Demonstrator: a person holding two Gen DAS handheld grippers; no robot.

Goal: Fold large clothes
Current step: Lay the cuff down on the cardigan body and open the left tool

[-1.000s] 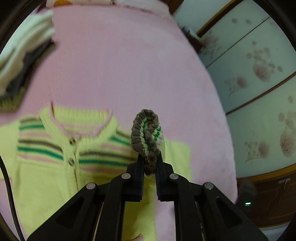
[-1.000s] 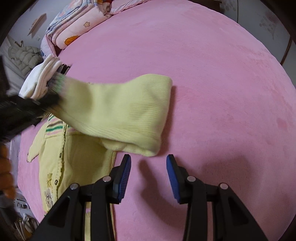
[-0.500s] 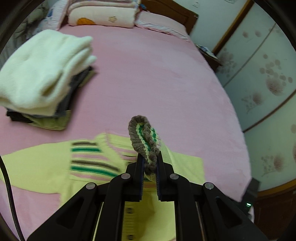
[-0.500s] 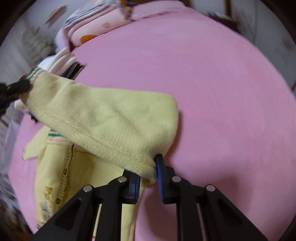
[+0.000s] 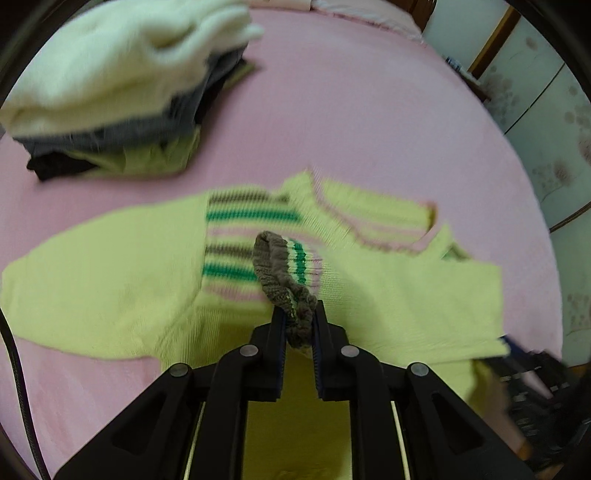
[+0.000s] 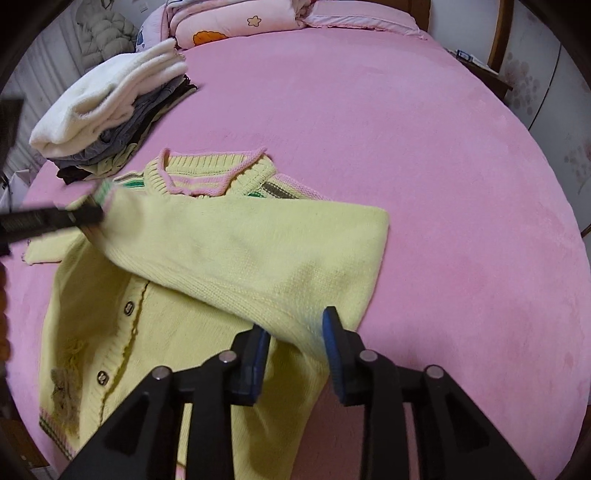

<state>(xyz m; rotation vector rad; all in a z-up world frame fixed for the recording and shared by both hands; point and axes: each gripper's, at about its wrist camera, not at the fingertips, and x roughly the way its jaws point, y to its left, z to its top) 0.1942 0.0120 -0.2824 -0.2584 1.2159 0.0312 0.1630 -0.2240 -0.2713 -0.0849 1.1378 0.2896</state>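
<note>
The left tongs (image 5: 298,325) are clamped on the ribbed brown cuff (image 5: 284,280) of a sleeve, the knit bunched into a loop that stands up between the black jaws, with green, white and pink bands just behind the brown edge. The right tongs (image 6: 295,341) stand apart, their blue pads on either side of the folded edge of the sleeve (image 6: 251,254) without pressing it; that sleeve stretches as a broad, flat band of pale yellow knit from the right tongs across to the left tongs, which show as a dark blurred bar at the left edge of the right wrist view. Under the raised sleeve lies the cardigan (image 6: 122,350), a soft yellow knit spread face up on the bed (image 6: 424,166), with a row of small dark buttons down its front, a brownish fuzzy patch near the striped hem, and a ribbed collar (image 6: 210,173) edged in pink. Bands of brown, green and pink cross the chest. The other sleeve lies flat out to the side on the bed. The bed is covered in a smooth, plush pink sheet. Further back on it sits a stack of folded clothes (image 6: 110,107), a thick cream fleece on top of grey, dark and olive pieces. Beyond that, at the head of the bed, are folded pink quilts (image 6: 236,18) with a flower and orange print. No writing can be read anywhere.
</note>
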